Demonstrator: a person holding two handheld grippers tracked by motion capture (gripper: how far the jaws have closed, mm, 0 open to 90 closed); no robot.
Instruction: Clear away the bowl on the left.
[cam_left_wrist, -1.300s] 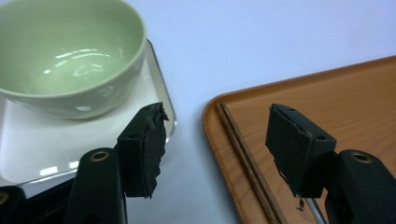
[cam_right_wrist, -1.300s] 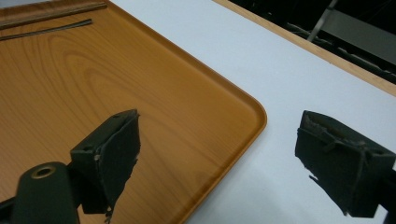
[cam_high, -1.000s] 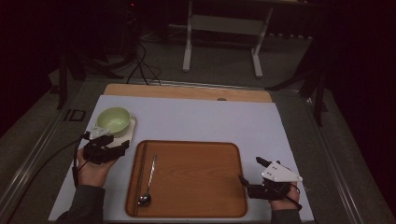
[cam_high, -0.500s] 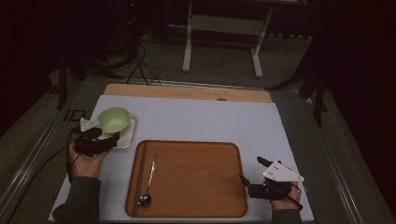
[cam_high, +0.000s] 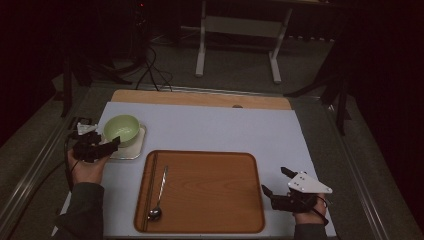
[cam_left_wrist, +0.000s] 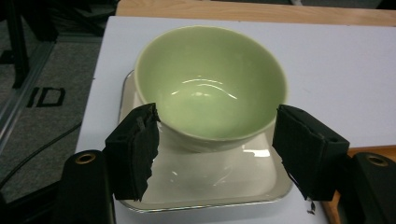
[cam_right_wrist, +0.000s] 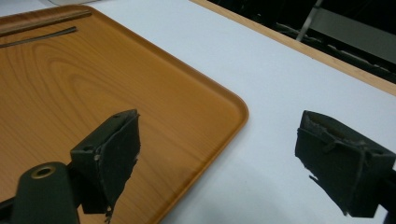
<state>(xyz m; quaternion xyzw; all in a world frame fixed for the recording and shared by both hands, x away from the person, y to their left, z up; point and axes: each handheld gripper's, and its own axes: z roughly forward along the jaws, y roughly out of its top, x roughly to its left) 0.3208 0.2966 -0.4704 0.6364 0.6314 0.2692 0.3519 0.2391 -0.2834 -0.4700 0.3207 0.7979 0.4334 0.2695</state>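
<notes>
Bowl (cam_high: 121, 130) of pale green is sitting on a small square white plate (cam_high: 134, 151) at the far left of the bench (cam_high: 215, 125), and nothing is lying inside it; the left gripper view is showing only glare on its glazed bottom. The left gripper (cam_high: 109, 145) is reaching in from the near left side, its jaws spread wide on either side of the bowl's lower wall. In the left gripper view one jaw seems to be brushing the bowl's side while the other is standing just clear, so the bowl is not being clamped.

A wooden tray (cam_high: 210, 192) is lying in the near middle of the bench, just right of the plate. It is holding a metal spoon (cam_high: 158, 194) along its left part, bowl end toward the near edge, and a pair of dark chopsticks (cam_high: 149, 190) is lying just left of the spoon, beside the tray's left rim. The rest of the tray is bare wood.

The right gripper (cam_high: 274, 182) is hovering at the near right, beside the tray's right rim, its jaws released and grasping nothing; the right gripper view is showing one jaw over the tray corner and the other over the white bench cover.
</notes>
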